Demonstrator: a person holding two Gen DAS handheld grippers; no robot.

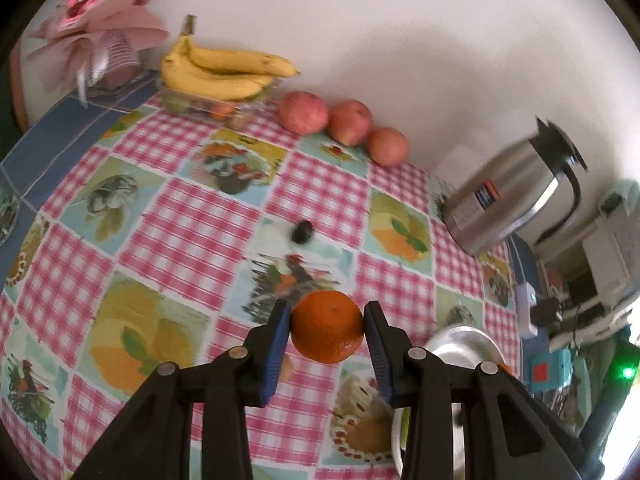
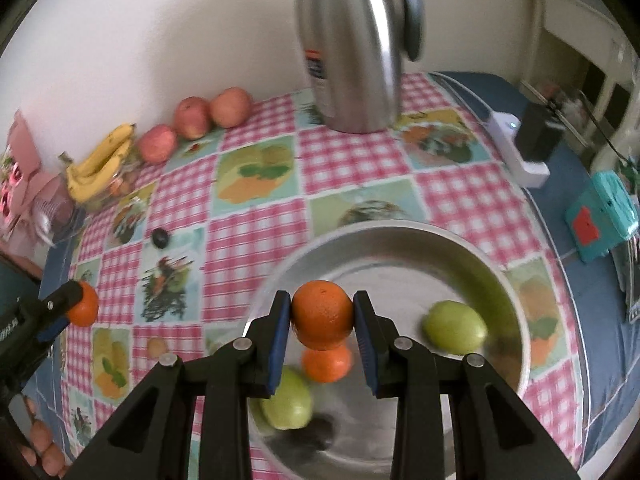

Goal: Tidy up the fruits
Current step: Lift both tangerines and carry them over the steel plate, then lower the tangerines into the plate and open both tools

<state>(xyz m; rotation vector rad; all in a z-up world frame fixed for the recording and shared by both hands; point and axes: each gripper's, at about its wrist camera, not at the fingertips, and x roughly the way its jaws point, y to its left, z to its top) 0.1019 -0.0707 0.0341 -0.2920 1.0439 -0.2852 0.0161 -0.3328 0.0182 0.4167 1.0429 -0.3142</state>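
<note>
My left gripper [image 1: 327, 322] is shut on an orange [image 1: 327, 326], held above the checked tablecloth [image 1: 188, 220]. It shows at the left edge of the right wrist view too, the left gripper [image 2: 60, 308] with its orange [image 2: 85, 305]. My right gripper [image 2: 322, 314] is shut on a second orange [image 2: 322, 314] over a metal bowl [image 2: 516, 288]. In the bowl lie two green fruits [image 2: 455, 326] [image 2: 290, 400] and another orange [image 2: 327, 364]. Three red apples [image 1: 303, 112] and a bunch of bananas [image 1: 224, 70] sit along the wall. A dark grape [image 1: 302, 232] lies mid-table.
A steel thermos jug [image 2: 352, 44] stands at the back of the table, seen also as the jug [image 1: 516, 196]. A teal box [image 2: 600, 216] and a white device [image 2: 516, 148] sit at the right. A pink bouquet [image 1: 92, 28] leans at the far left. A small tan fruit [image 2: 157, 346] lies on the cloth.
</note>
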